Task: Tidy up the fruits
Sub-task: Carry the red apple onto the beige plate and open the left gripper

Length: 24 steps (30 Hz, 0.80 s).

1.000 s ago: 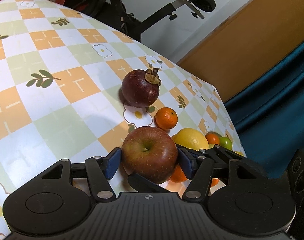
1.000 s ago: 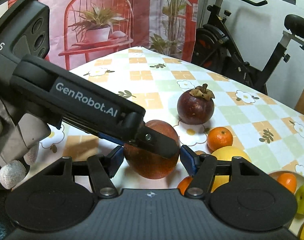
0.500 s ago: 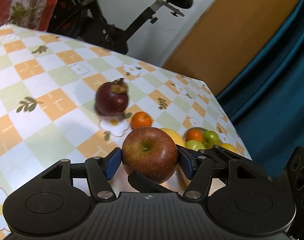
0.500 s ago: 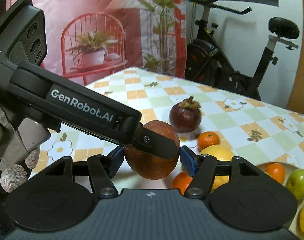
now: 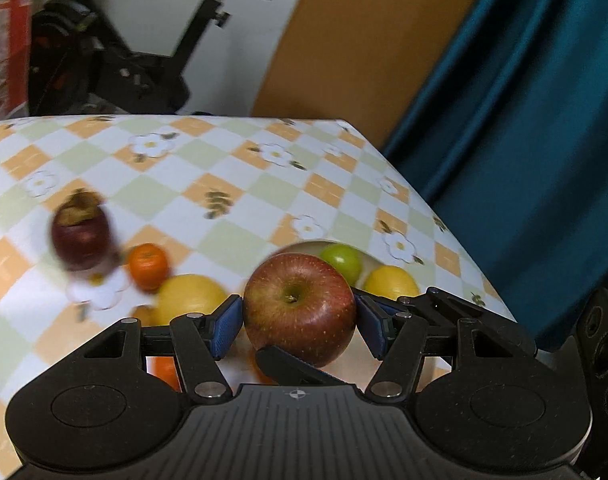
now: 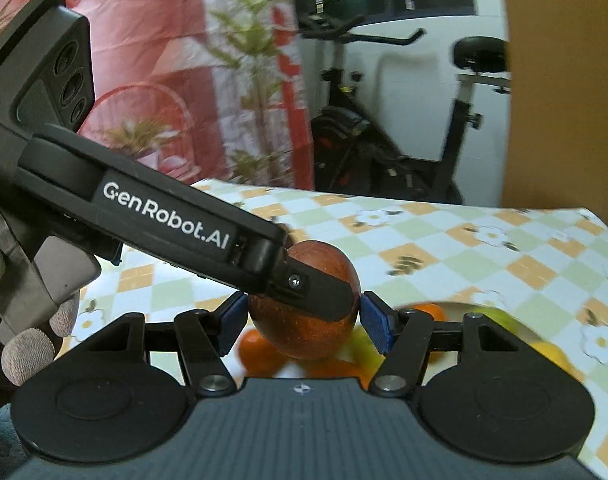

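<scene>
Both sets of fingers are clamped on the same red apple, which is off the worktop. The left gripper has its blue pads pressed on either side, stem dimple facing the camera. The right gripper pinches it crosswise, and one of its fingers pokes in under the apple in the left view.

The right view shows what the left can't: the left gripper's black body with white lettering slanting in from the left, and a gloved hand on its handle.

The left view gives the better fruit layout: near left a big yellow fruit, further left a small orange and a blurry mangosteen. Just behind the apple, a plate holds a green fruit and a lemon. An exercise bike stands beyond the far edge.
</scene>
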Each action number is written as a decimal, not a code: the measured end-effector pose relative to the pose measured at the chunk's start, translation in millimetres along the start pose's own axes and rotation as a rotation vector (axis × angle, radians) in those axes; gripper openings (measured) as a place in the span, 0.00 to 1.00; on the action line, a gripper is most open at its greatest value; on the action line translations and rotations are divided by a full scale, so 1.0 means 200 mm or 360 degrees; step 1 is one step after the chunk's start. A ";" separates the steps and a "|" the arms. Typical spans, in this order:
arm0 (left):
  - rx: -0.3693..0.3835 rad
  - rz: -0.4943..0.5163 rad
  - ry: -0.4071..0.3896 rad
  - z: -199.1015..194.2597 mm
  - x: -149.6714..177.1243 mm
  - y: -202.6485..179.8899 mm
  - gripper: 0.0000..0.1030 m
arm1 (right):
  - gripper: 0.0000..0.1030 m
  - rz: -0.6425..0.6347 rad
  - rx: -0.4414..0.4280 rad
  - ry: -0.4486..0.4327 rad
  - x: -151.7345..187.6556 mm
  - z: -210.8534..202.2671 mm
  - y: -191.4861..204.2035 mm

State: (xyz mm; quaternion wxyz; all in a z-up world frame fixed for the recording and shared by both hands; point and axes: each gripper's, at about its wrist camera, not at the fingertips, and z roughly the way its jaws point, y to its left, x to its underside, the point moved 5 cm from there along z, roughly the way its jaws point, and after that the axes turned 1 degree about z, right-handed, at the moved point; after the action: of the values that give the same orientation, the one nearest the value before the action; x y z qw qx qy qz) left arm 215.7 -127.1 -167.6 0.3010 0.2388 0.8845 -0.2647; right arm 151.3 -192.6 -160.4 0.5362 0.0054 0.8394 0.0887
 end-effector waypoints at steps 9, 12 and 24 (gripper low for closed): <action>-0.0024 0.0157 0.0142 0.26 0.01 -0.18 0.63 | 0.62 0.0185 0.0108 -0.0017 0.09 -0.10 -0.29; -0.0041 0.0169 0.0177 0.32 0.01 -0.19 0.63 | 0.62 0.0213 0.0134 -0.0022 0.13 -0.12 -0.33; -0.0080 0.0209 0.0160 0.37 -0.01 -0.20 0.62 | 0.62 0.0148 0.0197 -0.0040 0.15 -0.10 -0.35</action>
State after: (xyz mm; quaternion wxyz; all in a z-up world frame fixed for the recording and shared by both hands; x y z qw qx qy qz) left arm 223.6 -202.7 -203.6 0.2790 0.3017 0.8873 -0.2096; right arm 126.8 -261.0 -190.6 0.5406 0.0788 0.8353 0.0615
